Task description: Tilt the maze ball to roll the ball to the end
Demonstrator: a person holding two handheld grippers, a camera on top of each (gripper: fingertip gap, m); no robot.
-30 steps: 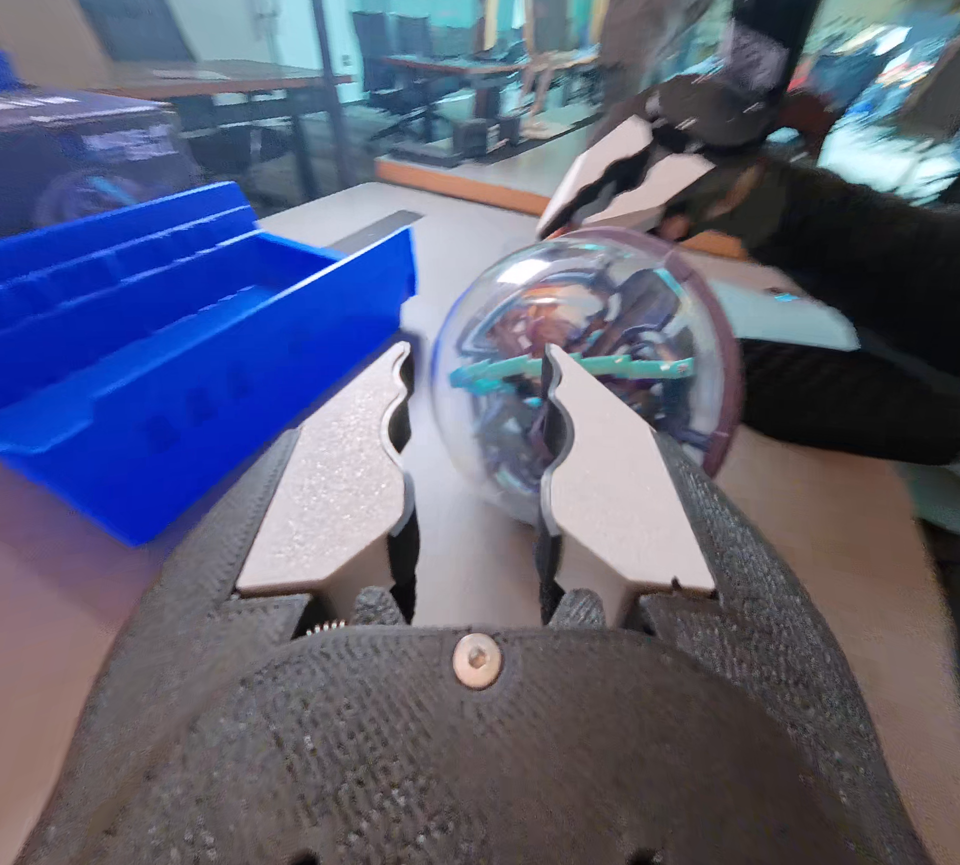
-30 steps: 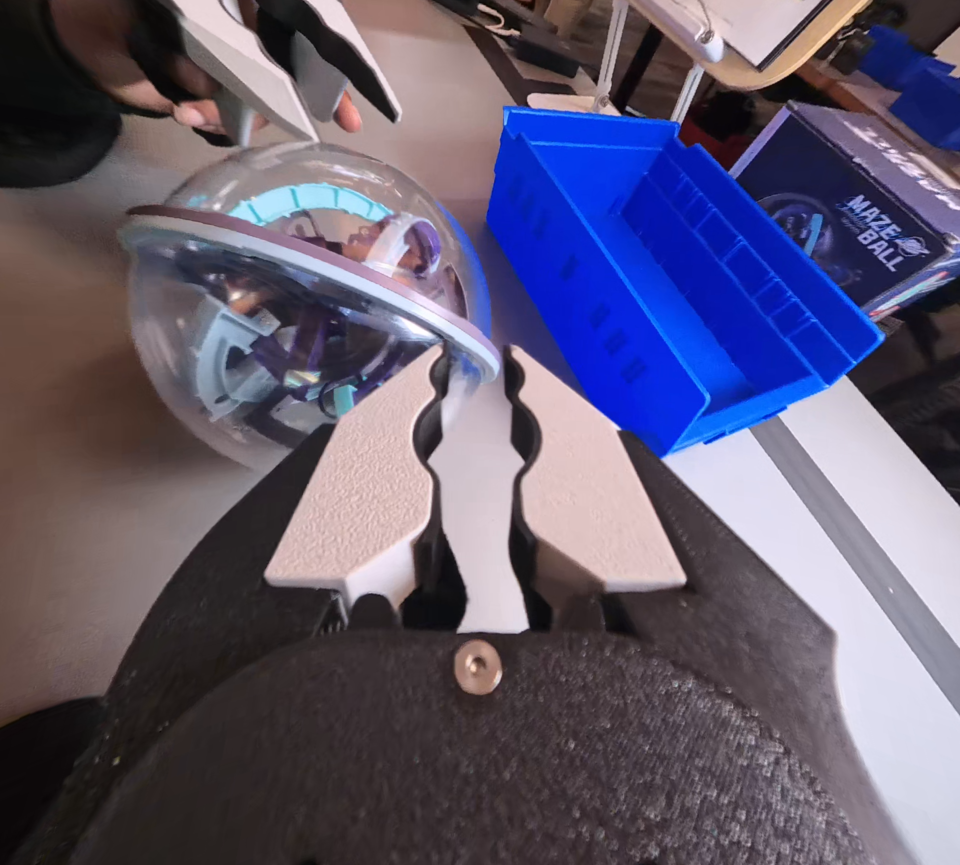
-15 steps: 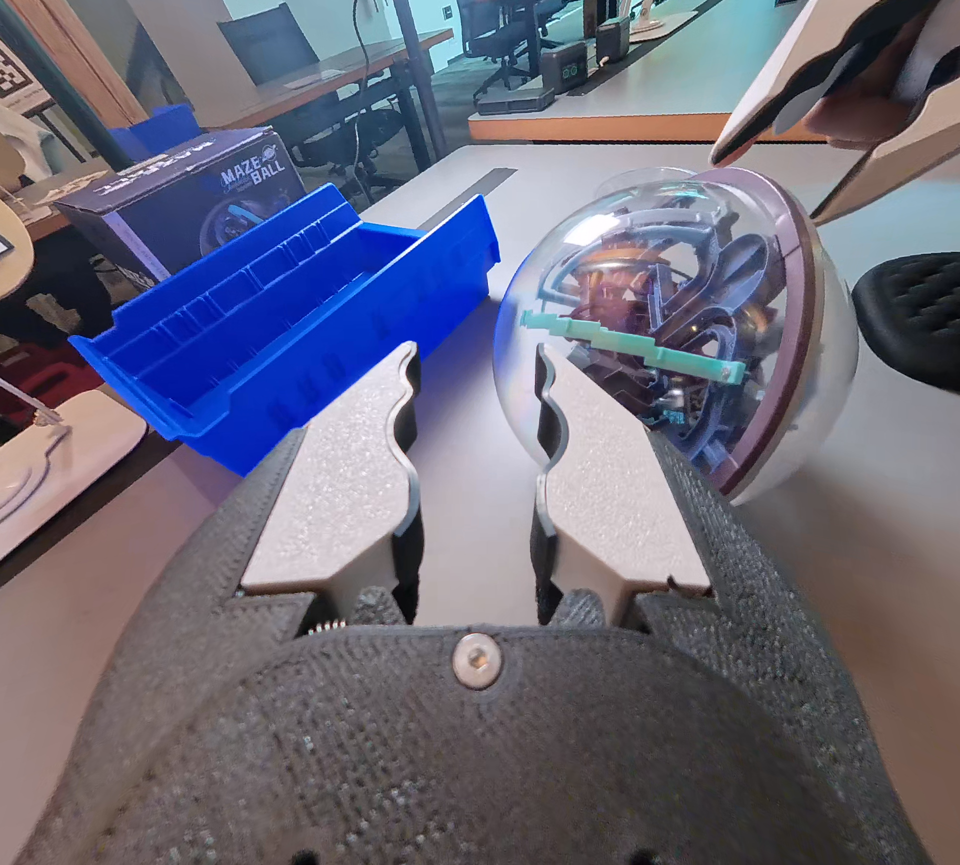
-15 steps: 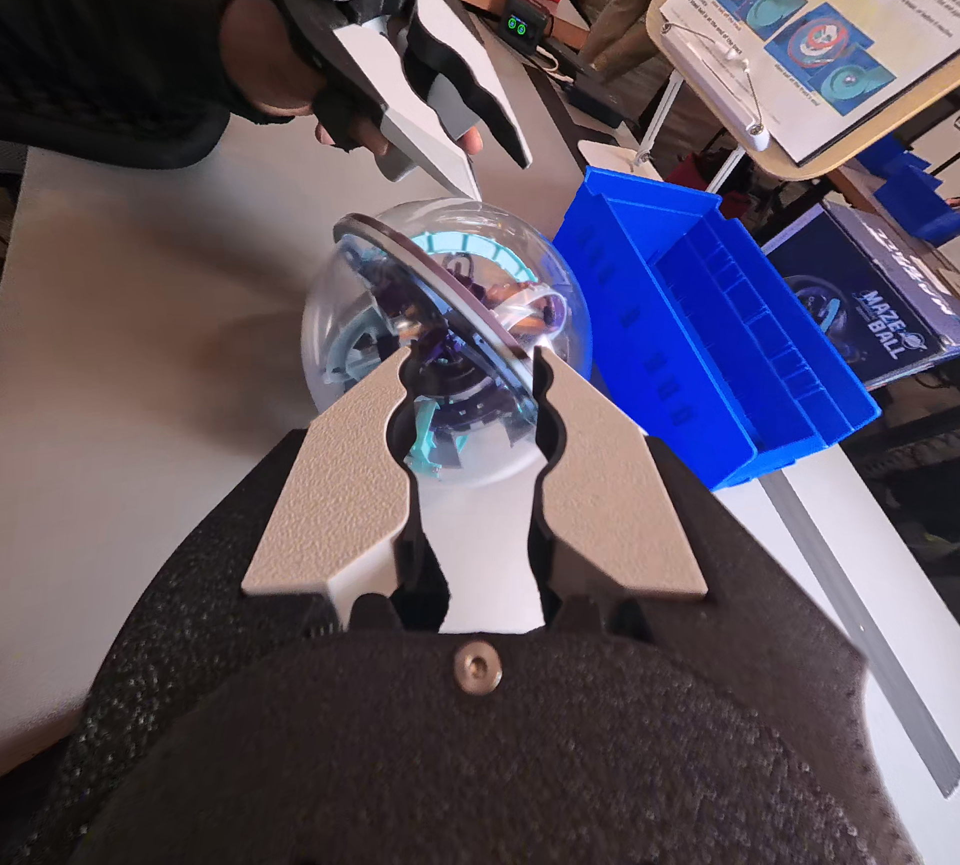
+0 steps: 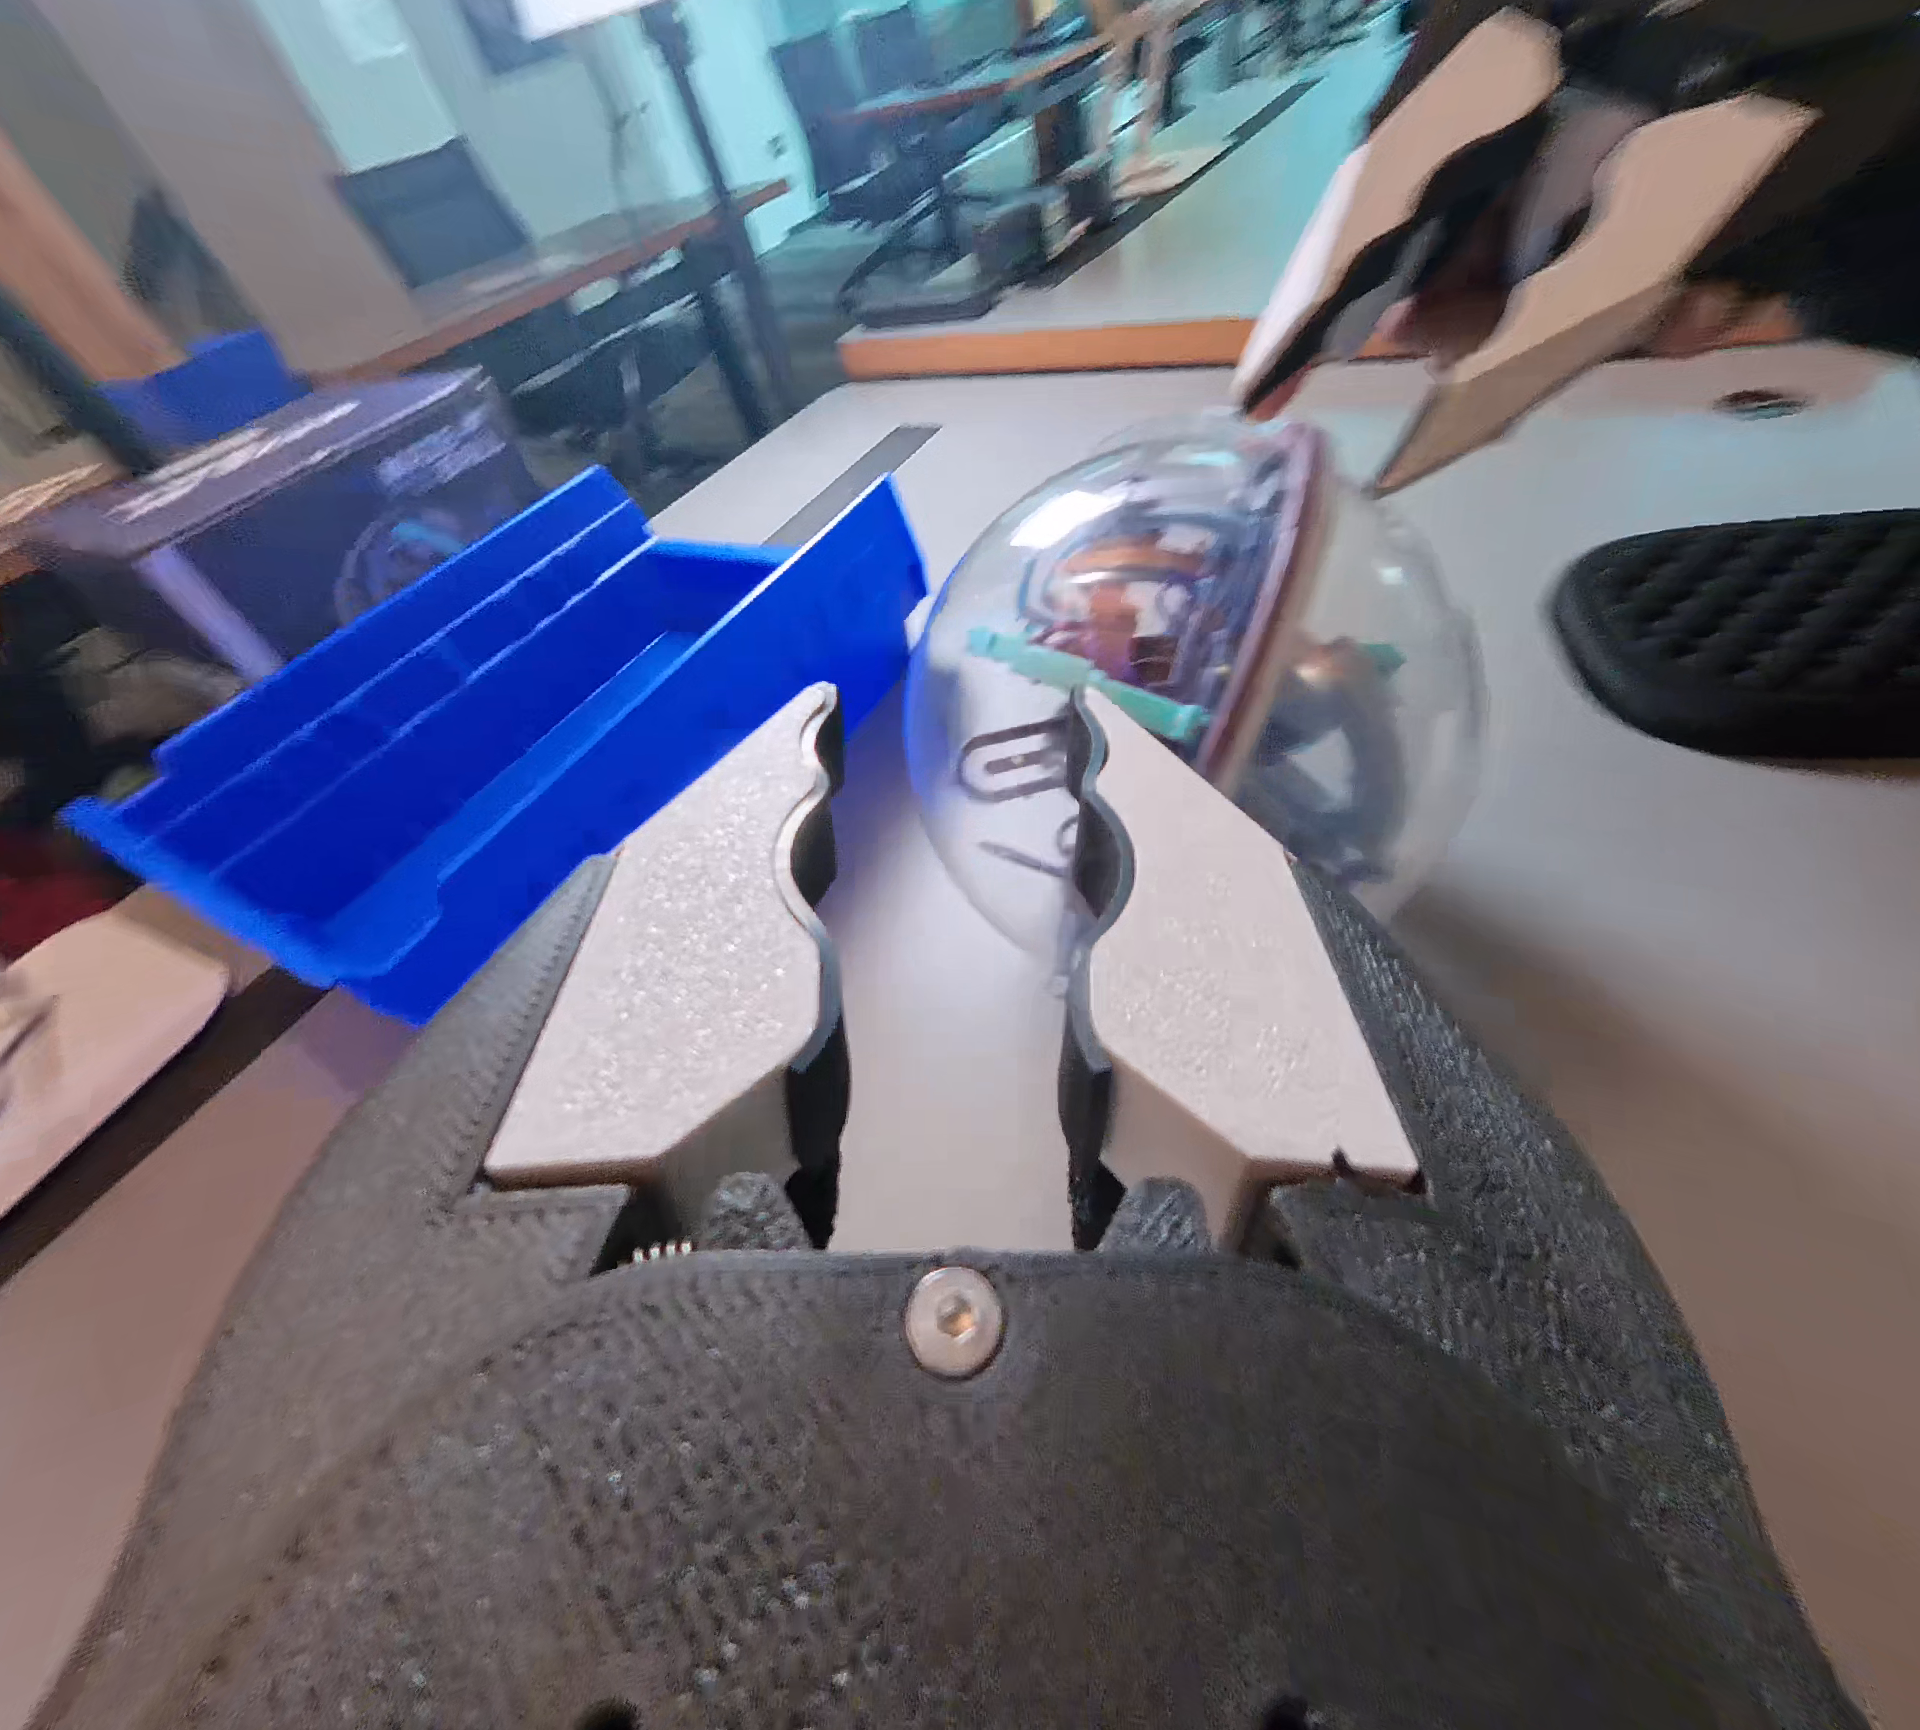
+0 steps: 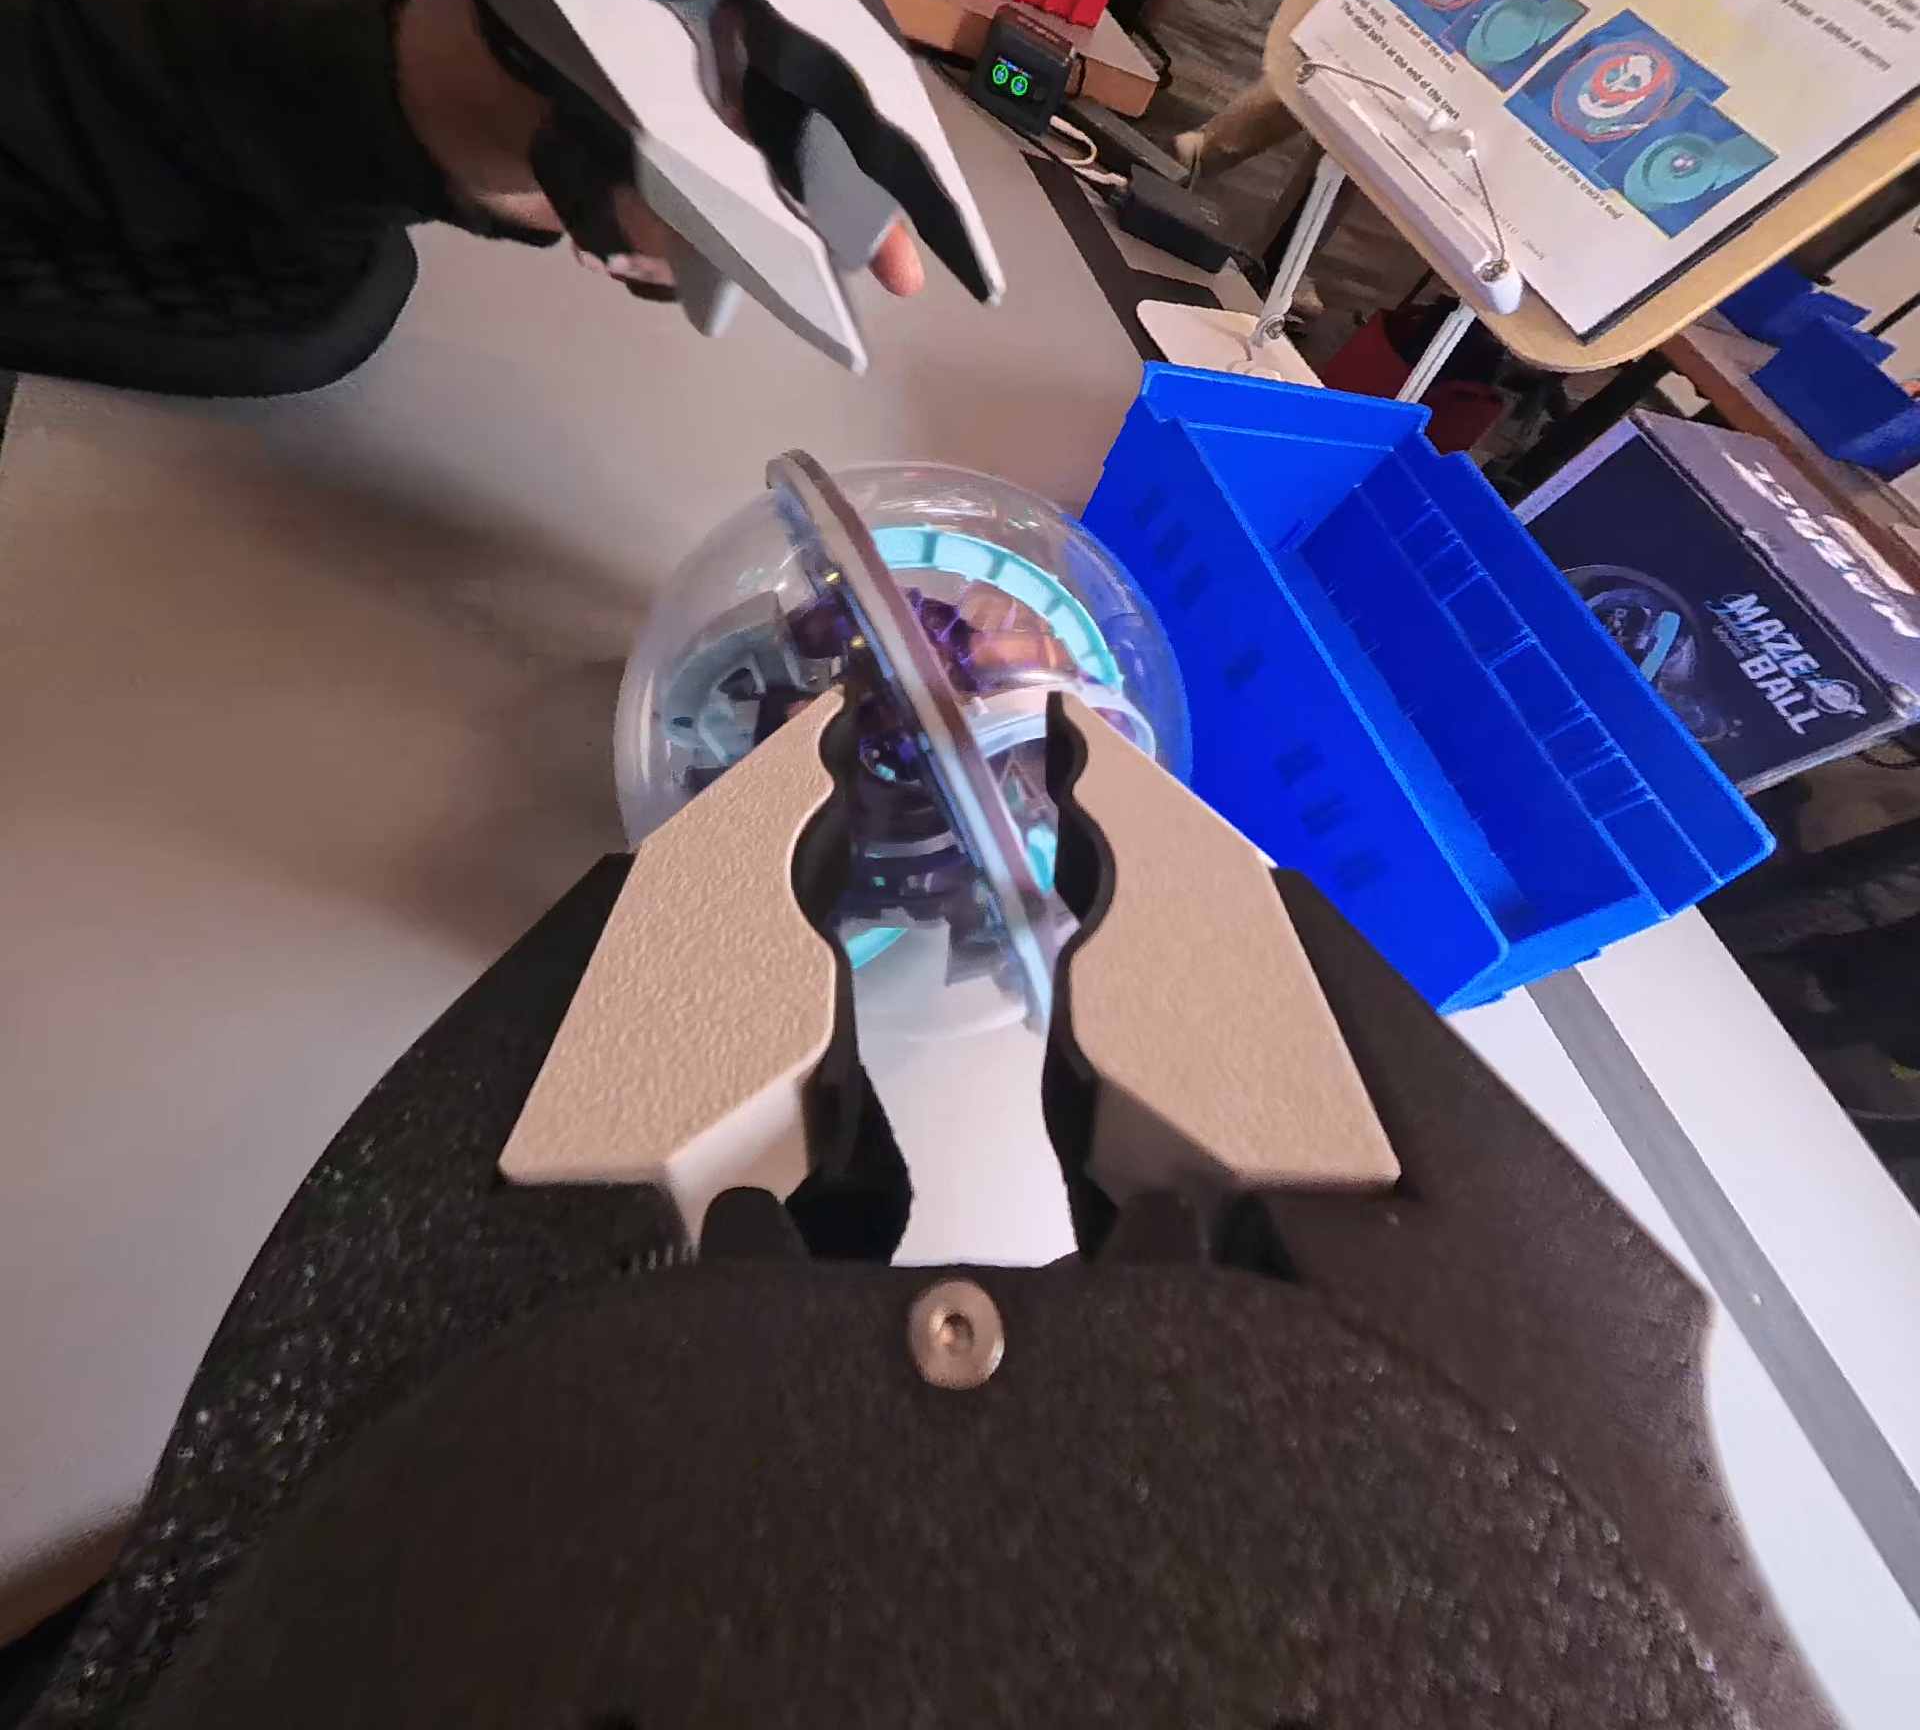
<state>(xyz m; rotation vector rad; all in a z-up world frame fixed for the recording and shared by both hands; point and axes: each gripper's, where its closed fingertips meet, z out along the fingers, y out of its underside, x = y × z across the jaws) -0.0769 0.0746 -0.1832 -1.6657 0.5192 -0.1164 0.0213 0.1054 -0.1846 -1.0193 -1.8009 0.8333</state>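
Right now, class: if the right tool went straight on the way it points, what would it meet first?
Most likely the maze ball: the right tool is open and the ball's purple rim lies between its fingers. Whether they already touch it is unclear.

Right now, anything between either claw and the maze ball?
Nothing visible. The maze ball sits on the bare table, directly ahead of the open right claw, its rim lined up with the gap. The open left claw is just off its side. The blue bin stands beside the ball, out of both paths.
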